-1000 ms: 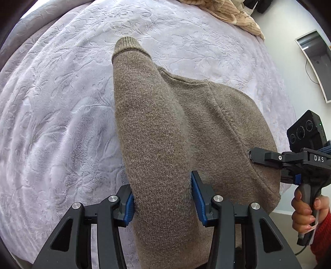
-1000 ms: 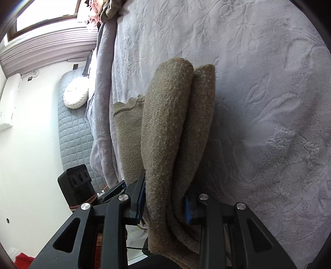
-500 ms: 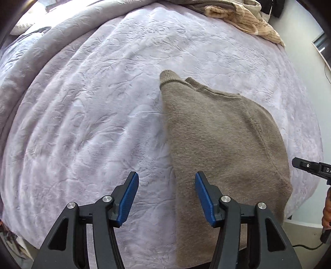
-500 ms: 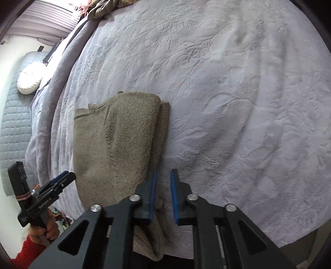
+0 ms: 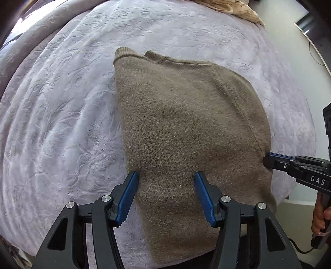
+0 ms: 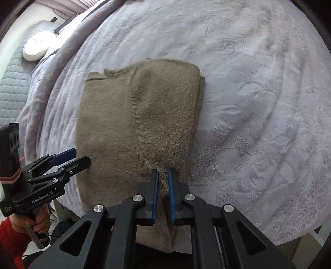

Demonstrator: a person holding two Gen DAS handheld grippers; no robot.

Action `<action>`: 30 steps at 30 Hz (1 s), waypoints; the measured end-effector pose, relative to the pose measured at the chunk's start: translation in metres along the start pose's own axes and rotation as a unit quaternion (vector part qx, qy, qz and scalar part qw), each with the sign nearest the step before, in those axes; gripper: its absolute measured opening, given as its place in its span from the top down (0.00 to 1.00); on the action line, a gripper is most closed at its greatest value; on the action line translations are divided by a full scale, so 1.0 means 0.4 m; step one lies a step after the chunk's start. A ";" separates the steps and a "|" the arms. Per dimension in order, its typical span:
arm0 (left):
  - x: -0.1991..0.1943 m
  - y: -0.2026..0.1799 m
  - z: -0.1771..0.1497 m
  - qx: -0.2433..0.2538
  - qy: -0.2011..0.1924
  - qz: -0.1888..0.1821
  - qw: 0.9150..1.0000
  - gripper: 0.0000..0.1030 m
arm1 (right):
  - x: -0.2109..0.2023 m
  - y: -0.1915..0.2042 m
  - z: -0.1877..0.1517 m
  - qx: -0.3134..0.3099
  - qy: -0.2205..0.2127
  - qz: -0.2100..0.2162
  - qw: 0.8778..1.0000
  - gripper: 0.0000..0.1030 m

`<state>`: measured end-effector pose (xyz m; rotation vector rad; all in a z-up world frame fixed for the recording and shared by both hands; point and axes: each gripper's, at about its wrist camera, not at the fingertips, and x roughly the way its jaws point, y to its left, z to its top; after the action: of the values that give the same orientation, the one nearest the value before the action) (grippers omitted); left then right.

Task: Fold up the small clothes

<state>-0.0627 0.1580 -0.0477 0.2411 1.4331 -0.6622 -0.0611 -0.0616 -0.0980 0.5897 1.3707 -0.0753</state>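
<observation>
A brown knitted sweater (image 5: pixel 186 128) lies folded flat on the lilac bedspread (image 5: pixel 62 124); it also shows in the right wrist view (image 6: pixel 136 128). My left gripper (image 5: pixel 165 188) is open, its blue pads straddling the sweater's near left part. My right gripper (image 6: pixel 163 186) is nearly closed, with a narrow gap between its pads and a ridge of sweater fabric in that gap. The right gripper also shows at the sweater's right edge in the left wrist view (image 5: pixel 271 158). The left gripper shows at the sweater's left edge in the right wrist view (image 6: pixel 68 158).
A beige garment (image 5: pixel 233 8) lies at the far edge of the bed. A round white cushion (image 6: pixel 35 49) rests against the quilted grey headboard (image 6: pixel 12 87). The bed's near edge runs just under both grippers.
Both grippers let go of the sweater, which now lies flat. They pulled back, then came in again: the left pads straddle its near edge, the right pads pinch a ridge of fabric.
</observation>
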 end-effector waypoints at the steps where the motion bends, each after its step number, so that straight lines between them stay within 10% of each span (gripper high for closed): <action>1: 0.001 0.003 -0.001 -0.002 0.000 0.001 1.000 0.37 | 0.009 -0.010 0.001 0.003 0.003 0.001 1.000 0.92; 20: -0.076 0.009 0.001 -0.020 0.000 0.030 0.999 0.36 | -0.071 -0.012 -0.035 0.055 -0.011 -0.019 0.998 0.85; 28: -0.093 -0.001 -0.003 -0.016 0.002 0.043 0.999 0.26 | -0.071 0.004 -0.045 0.065 -0.009 -0.022 0.998 0.85; 30: -0.100 0.005 -0.007 -0.025 -0.001 0.041 0.999 0.07 | -0.064 0.012 -0.043 0.066 -0.006 -0.023 0.998 0.85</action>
<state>-0.0636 0.1720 -0.0104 0.2589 1.4289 -0.5587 -0.0803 -0.0575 -0.0738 0.6668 1.3754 -0.2082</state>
